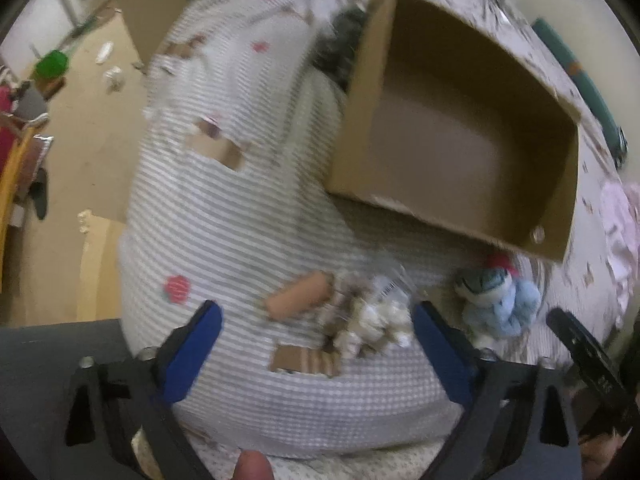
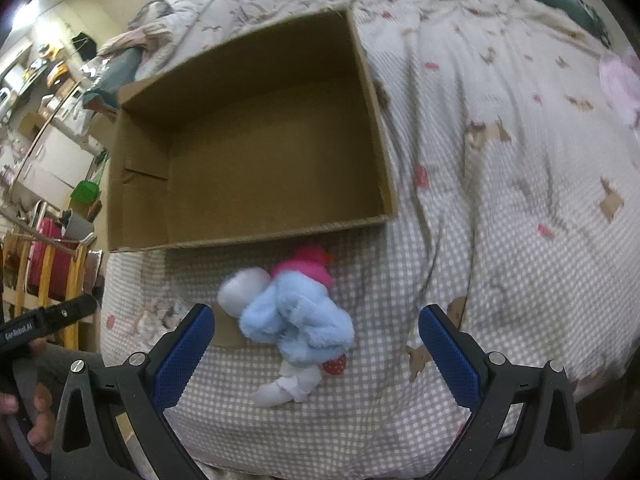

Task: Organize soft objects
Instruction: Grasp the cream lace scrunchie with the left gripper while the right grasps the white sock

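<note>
Gingham bedspread (image 2: 400, 400) bears a cardboard box (image 2: 248, 152); both tools' jaws apart, empty.

Both tongs, the left tongs (image 1: 316, 344) and the right tongs (image 2: 312, 348), share one build: black angular arms with triangular cut-outs, silver screw heads at the joints, and textured blue pads inside each finger. White lettering marks the left one's black body.

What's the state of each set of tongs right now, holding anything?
Left tongs: open, empty, above the small white-and-brown plush.
Right tongs: open, empty, above the blue plush doll.
</note>
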The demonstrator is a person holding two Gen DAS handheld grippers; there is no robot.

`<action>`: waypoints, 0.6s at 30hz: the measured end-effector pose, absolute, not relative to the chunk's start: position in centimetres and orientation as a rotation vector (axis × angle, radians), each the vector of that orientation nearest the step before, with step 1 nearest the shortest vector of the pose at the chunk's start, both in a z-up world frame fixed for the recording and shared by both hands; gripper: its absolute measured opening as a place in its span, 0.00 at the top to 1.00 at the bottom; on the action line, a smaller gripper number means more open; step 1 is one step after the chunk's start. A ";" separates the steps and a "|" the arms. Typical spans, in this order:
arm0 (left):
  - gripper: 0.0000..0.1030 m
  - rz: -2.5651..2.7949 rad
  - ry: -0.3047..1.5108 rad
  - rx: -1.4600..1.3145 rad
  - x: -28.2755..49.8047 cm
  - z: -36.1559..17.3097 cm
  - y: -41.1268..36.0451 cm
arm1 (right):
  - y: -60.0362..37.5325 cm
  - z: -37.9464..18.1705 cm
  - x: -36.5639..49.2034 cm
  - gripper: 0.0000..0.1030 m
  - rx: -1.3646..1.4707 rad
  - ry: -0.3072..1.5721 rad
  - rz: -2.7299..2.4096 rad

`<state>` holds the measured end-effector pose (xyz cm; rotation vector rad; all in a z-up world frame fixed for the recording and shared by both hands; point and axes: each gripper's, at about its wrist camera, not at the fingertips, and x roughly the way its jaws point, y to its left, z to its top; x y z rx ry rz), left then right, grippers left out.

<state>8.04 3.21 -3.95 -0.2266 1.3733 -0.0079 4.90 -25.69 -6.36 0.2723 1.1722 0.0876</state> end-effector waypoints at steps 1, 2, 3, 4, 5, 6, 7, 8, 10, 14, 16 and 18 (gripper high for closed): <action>0.19 -0.028 1.408 -0.218 8.2 -4.8 2.3 | -25.8 -6.6 4.9 0.00 0.280 1.180 0.083; 0.22 -0.039 1.431 -0.213 8.2 -5.5 1.7 | -26.0 -6.7 5.0 0.00 0.290 1.181 0.083; 0.23 -0.050 1.446 -0.213 8.2 -6.0 1.1 | -26.0 -6.7 4.9 0.00 0.299 1.178 0.086; 0.23 -0.065 1.460 -0.218 8.3 -6.7 0.4 | -26.1 -6.7 4.9 0.00 0.303 1.175 0.086; 0.23 -0.073 1.465 -0.213 8.3 -7.2 0.0 | -26.1 -6.6 4.8 0.00 0.304 1.172 0.084; 0.23 -0.082 1.475 -0.205 8.3 -7.6 -0.6 | -26.3 -6.6 4.9 0.00 0.304 1.173 0.082; 0.24 -0.094 1.484 -0.196 8.3 -8.3 -1.2 | -26.5 -6.5 5.0 0.00 0.306 1.175 0.078; 0.31 -0.104 1.489 -0.189 8.4 -8.7 -1.6 | -26.7 -6.5 5.0 0.00 0.311 1.177 0.075; 0.48 -0.111 1.500 -0.157 8.4 -9.6 -2.3 | -26.9 -6.6 5.1 0.00 0.315 1.180 0.072; 0.79 -0.113 1.498 -0.155 8.1 -10.0 -2.4 | -27.0 -6.3 5.3 0.00 0.305 1.172 0.073; 0.82 -0.121 1.484 -0.170 7.8 -8.8 -1.7 | -26.6 -6.4 5.4 0.00 0.296 1.166 0.072; 0.83 -0.138 1.459 -0.199 7.2 -7.1 -1.1 | -26.5 -6.5 5.6 0.00 0.298 1.165 0.075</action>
